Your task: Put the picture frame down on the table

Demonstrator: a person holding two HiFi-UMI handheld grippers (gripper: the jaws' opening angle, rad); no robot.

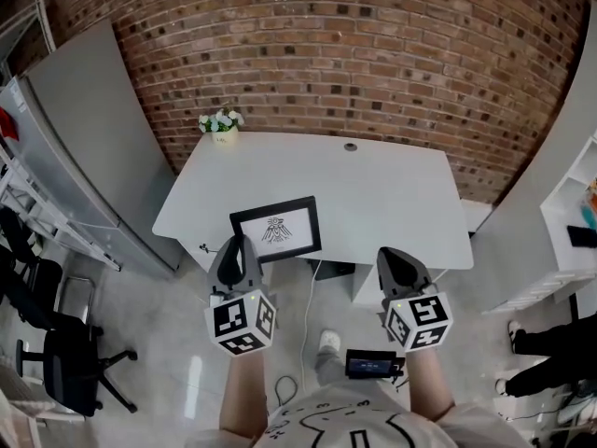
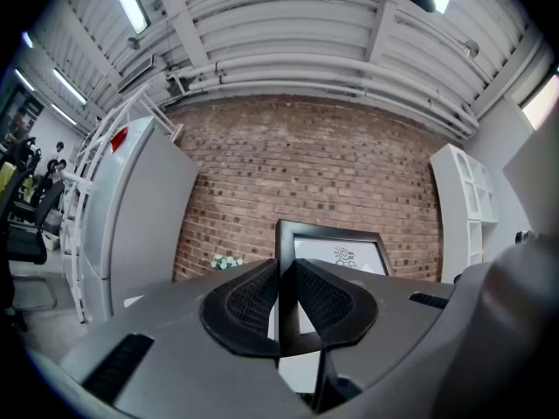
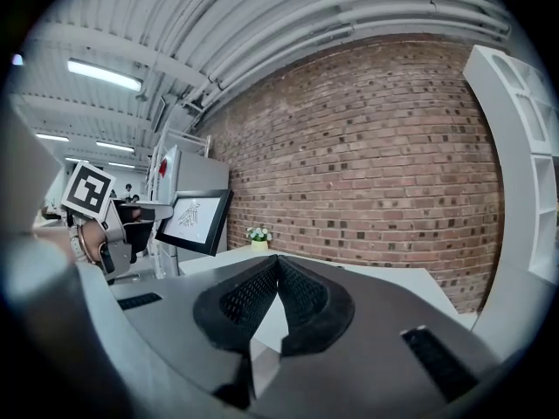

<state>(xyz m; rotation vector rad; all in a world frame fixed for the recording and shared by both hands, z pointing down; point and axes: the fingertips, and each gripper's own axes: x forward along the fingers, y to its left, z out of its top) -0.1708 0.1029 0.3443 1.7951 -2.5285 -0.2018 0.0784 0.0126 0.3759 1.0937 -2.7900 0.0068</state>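
Office-like room: brick wall (image 1: 354,54), white desk (image 1: 392,194), swivel chairs (image 1: 70,370), white shelving (image 2: 463,208), exposed ceiling pipes (image 2: 332,64)

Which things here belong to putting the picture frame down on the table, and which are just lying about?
Part of the job:
- picture frame, clamped by its edge in the left gripper
- white table

Just about:
- right gripper, shut and empty
- potted flowers at the table's far corner
- office chair on the floor
- white shelves

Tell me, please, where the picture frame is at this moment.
In the head view the picture frame is left of centre, clamped at its left edge by the left gripper, at the near edge of the white table.
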